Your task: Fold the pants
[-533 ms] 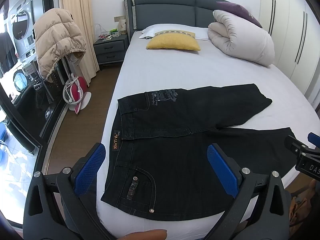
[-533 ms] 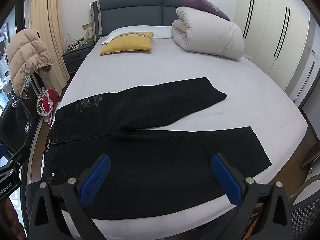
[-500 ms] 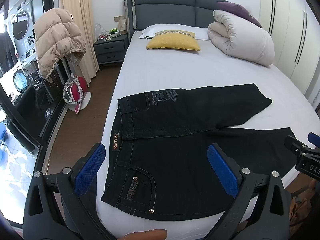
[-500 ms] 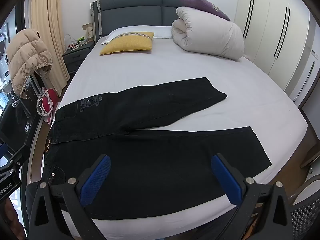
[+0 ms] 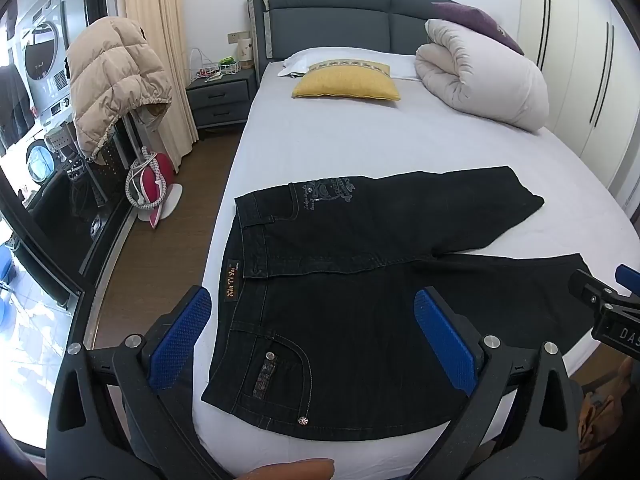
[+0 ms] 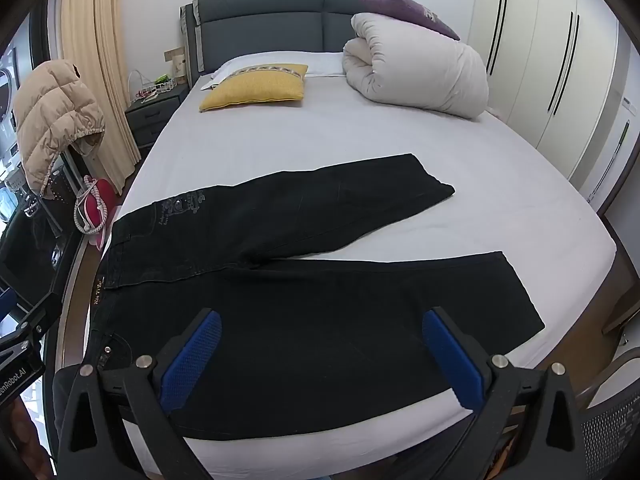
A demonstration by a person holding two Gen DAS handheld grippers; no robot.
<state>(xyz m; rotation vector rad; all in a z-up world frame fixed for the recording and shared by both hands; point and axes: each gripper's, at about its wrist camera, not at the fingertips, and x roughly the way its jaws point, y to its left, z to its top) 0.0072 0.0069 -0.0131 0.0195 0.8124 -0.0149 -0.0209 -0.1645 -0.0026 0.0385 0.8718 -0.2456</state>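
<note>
Across the near part of the white bed [image 5: 360, 148] lay the black pants [image 5: 360, 320], spread flat with the waistband toward the left edge and both legs running right; the farther leg angled away from the nearer one, so the two hems lay apart; a small brown label [image 5: 233, 282] showed on the waistband, and pale embroidery [image 5: 326, 194] marked the far hip. Above the waist end hovered the left gripper [image 5: 314, 332], its blue pads wide apart and gripping nothing; the right gripper [image 6: 324, 358] hung over the nearer leg, likewise spread wide with nothing between its fingers. Farther up the bed sat a yellow pillow [image 5: 346, 84] and a rolled white duvet [image 5: 484, 80]; a beige puffer jacket [image 5: 112, 80] hung left of the bed.
</note>
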